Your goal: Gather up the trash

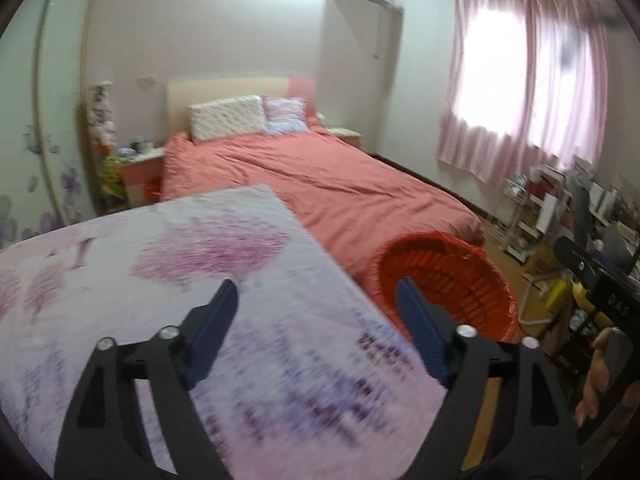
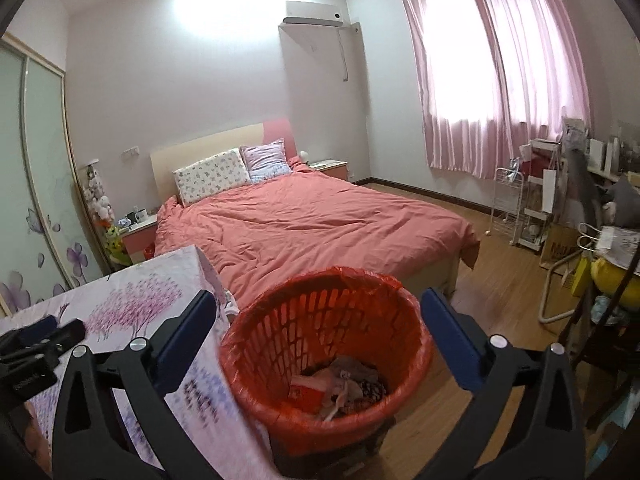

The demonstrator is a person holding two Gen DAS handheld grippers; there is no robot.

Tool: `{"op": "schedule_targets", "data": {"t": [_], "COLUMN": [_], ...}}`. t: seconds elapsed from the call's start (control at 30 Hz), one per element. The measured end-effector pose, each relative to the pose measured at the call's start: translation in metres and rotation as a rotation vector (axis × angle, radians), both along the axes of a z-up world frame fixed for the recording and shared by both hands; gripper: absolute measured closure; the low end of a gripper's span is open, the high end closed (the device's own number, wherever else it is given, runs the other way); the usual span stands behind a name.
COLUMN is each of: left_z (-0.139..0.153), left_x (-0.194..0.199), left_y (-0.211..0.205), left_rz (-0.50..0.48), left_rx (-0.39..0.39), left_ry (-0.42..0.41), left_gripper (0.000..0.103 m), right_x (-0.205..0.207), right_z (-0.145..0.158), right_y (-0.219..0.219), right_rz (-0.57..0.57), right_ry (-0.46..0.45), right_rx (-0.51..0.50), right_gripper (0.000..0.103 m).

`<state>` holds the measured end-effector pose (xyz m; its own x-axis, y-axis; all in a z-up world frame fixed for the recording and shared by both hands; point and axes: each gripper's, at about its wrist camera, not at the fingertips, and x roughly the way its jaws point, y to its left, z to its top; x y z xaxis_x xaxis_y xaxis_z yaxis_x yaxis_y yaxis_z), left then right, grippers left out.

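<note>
A red slatted waste basket [image 2: 280,320] lined with a red bag stands on the wooden floor, between a cloth-covered table and the bed. Crumpled paper and wrappers [image 2: 340,384] lie at its bottom. My right gripper [image 2: 319,296] hangs over the basket's mouth, open wide, with nothing between its blue pads. My left gripper [image 1: 316,286] is also open and empty, over the table's right edge, with the basket [image 1: 460,276] just beyond its right finger. The left gripper's tip [image 2: 40,336] shows at the left edge of the right wrist view.
The table [image 1: 160,260] wears a white cloth printed with pink trees. Behind it is a bed [image 2: 320,220] with a salmon cover. Cluttered racks and a desk [image 2: 560,208] line the right wall, and a hand [image 1: 596,380] shows at lower right.
</note>
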<state>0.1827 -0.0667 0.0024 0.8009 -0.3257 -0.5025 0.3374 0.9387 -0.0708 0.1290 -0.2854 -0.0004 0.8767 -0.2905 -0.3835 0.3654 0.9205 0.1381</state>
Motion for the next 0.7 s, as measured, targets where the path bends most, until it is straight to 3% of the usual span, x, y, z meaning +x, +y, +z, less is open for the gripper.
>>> {"op": "schedule_targets", "data": {"t": [0.13,0.47,0.7], "left_z": [0.004,-0.002,-0.009], "left_x": [-0.041,-0.12,-0.152], "left_y": [0.032,0.077,0.078], "left_rz": [0.086,0.284,0.341], "left_rx": [-0.004,-0.007,0.068], "left_ry": [-0.053,-0.103,-0.12], "left_gripper": [0.004,0.004,0.004], "right_x": [-0.022,-0.06,-0.075], "right_z": [-0.003,0.0,-0.007], "right_y": [0.024,0.066,0.08], "right_rz": [0.021,0.005,-0.005], "right_ry": [0.024,0.003,0.015], "right_rx": [-0.043,-0.13,-0.128], "right_gripper": [0.002,0.002,0.002]}}
